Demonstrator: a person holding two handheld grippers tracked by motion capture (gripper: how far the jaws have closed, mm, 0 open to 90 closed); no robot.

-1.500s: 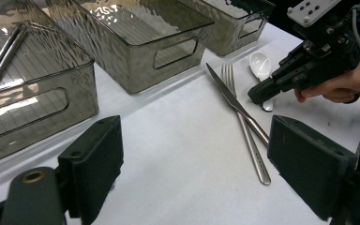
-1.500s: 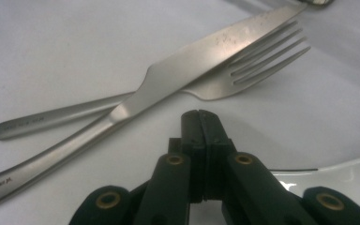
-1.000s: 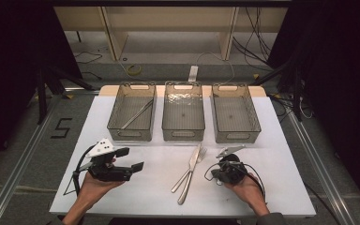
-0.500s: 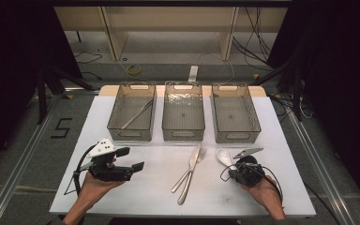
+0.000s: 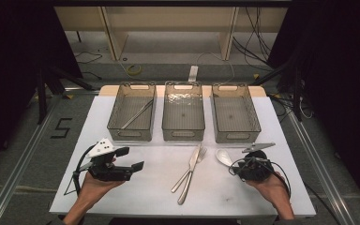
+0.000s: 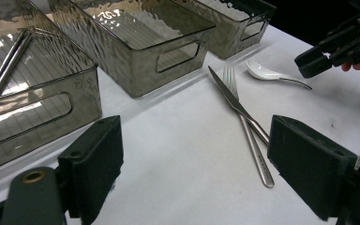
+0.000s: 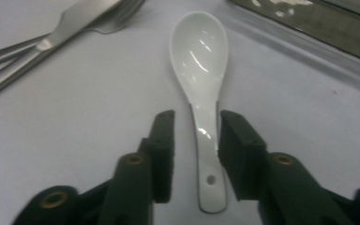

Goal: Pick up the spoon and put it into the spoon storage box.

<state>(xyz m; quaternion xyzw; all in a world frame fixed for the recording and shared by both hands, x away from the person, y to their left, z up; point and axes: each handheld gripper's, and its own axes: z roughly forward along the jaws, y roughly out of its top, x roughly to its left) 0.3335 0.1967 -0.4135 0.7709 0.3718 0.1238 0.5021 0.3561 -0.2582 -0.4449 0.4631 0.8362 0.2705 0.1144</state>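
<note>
On the white bench [image 5: 136, 197], the white spoon [image 7: 201, 89] lies flat with its bowl facing up, in front of the right-hand bin [image 5: 235, 112] and just to the right of the knife [image 5: 191, 161] and fork [image 5: 187, 182], which lie side by side. The right gripper [image 7: 196, 140] straddles the spoon's handle; its jaws have just been opening and stand partly open, one on each side of the handle, with a narrow gap between each pad and the handle. The left gripper [image 6: 194, 164] rests in the person's left hand [image 5: 91, 190] near the bench's front left, jaws wide open and holding nothing. A pair of metal chopsticks [image 5: 137, 114] lies inside the left-hand bin [image 5: 132, 110].
</note>
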